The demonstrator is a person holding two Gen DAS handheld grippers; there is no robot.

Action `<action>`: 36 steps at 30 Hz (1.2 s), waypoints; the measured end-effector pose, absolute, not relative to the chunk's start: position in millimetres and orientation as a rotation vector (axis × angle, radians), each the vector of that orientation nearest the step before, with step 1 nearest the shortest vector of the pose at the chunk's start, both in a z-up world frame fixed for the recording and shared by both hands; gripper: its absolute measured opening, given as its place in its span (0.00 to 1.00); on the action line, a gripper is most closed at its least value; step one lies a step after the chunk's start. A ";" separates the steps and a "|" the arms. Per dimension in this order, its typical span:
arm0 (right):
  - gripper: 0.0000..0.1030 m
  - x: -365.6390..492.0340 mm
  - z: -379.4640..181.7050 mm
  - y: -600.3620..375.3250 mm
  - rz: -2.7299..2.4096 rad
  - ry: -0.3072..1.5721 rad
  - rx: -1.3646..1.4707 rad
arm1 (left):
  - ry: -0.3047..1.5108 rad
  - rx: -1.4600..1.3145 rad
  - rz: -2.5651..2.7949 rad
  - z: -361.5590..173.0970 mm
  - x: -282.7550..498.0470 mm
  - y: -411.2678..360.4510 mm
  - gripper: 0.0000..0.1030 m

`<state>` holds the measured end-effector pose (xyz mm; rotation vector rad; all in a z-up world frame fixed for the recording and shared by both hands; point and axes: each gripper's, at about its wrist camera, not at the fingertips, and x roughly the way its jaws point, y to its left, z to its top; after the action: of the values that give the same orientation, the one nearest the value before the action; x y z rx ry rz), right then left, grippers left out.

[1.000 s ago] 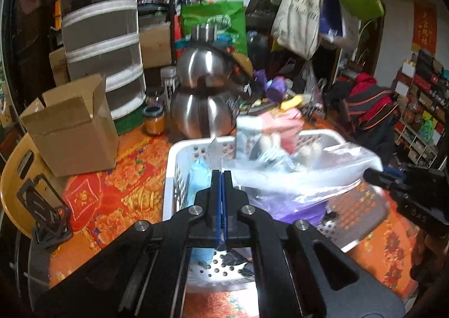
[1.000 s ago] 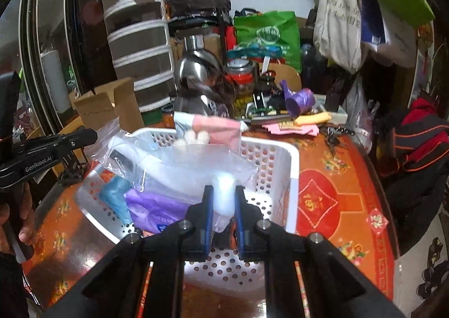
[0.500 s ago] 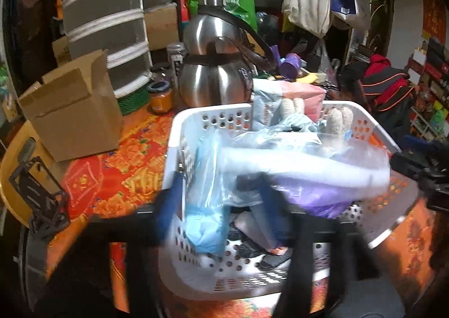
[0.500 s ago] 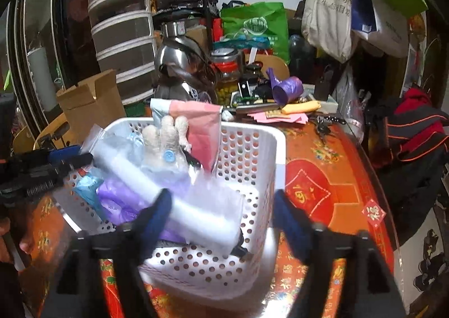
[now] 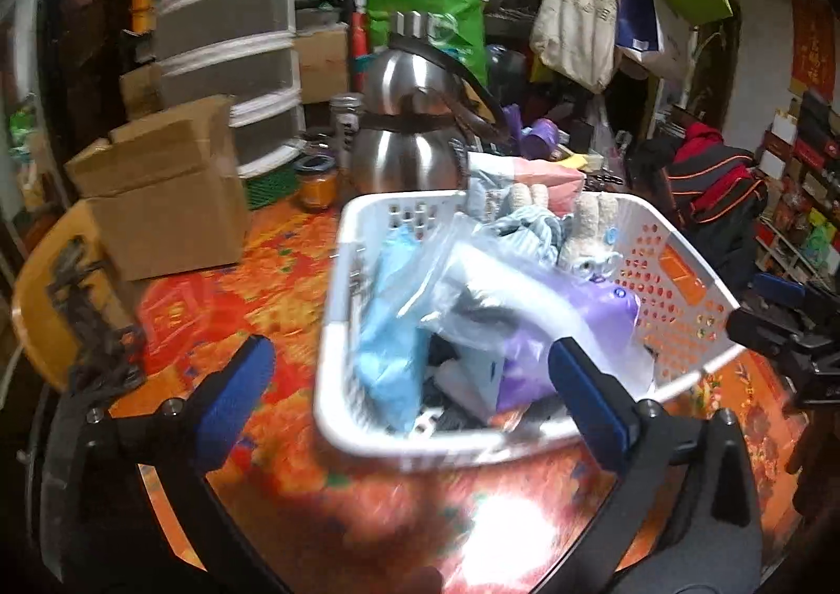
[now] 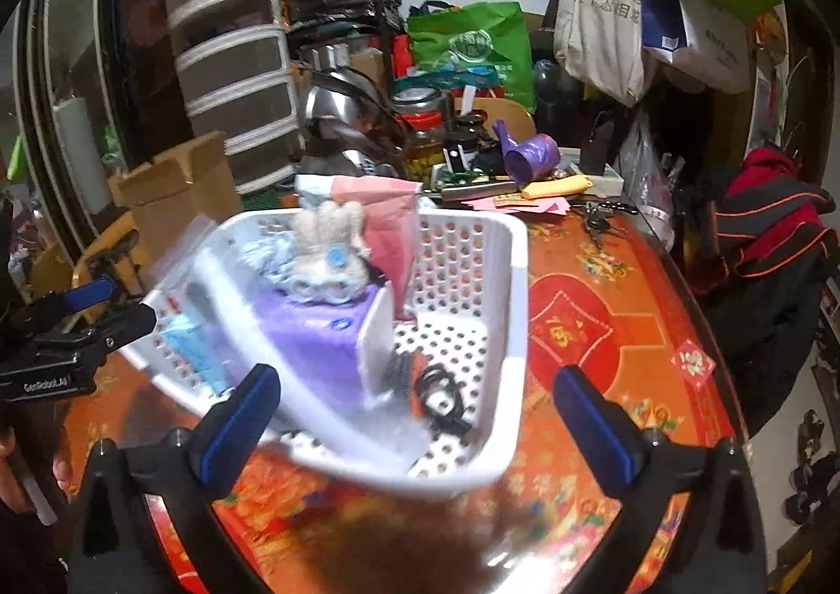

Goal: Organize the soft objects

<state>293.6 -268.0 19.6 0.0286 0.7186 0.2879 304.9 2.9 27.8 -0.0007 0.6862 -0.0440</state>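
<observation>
A white perforated basket [image 5: 367,415] [image 6: 517,289] sits on the red patterned table. In it lie a clear plastic bag [image 5: 504,289] [image 6: 310,394] over a purple pack [image 5: 593,316] [image 6: 315,331], a light blue pack [image 5: 388,331], a cream knitted toy [image 5: 588,226] [image 6: 331,237] and a pink pouch [image 6: 391,221]. My left gripper [image 5: 409,394] is open and empty in front of the basket's near rim. My right gripper [image 6: 420,415] is open and empty at the basket's other side. Each gripper shows in the other's view: the right one at the right edge [image 5: 782,326], the left one at the left edge [image 6: 73,331].
A cardboard box [image 5: 163,195] stands left of the basket. A steel kettle [image 5: 415,132] and a plastic drawer tower [image 5: 226,43] stand behind it. Jars, a purple cup [image 6: 530,156] and papers crowd the table's back. Bags hang at the upper right.
Both grippers were shut on the clear plastic bag and held it over the basket. They have opened, the bag has dropped into the basket, and both grippers have drawn back.
</observation>
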 end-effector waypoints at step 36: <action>1.00 106.6 55.7 -249.5 0.238 0.654 0.032 | 0.565 0.030 -0.056 80.6 88.1 -37.2 1.00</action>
<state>106.6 -249.5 55.7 0.0317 0.6543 0.2380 88.1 -37.2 80.6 0.0298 0.5654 -0.0560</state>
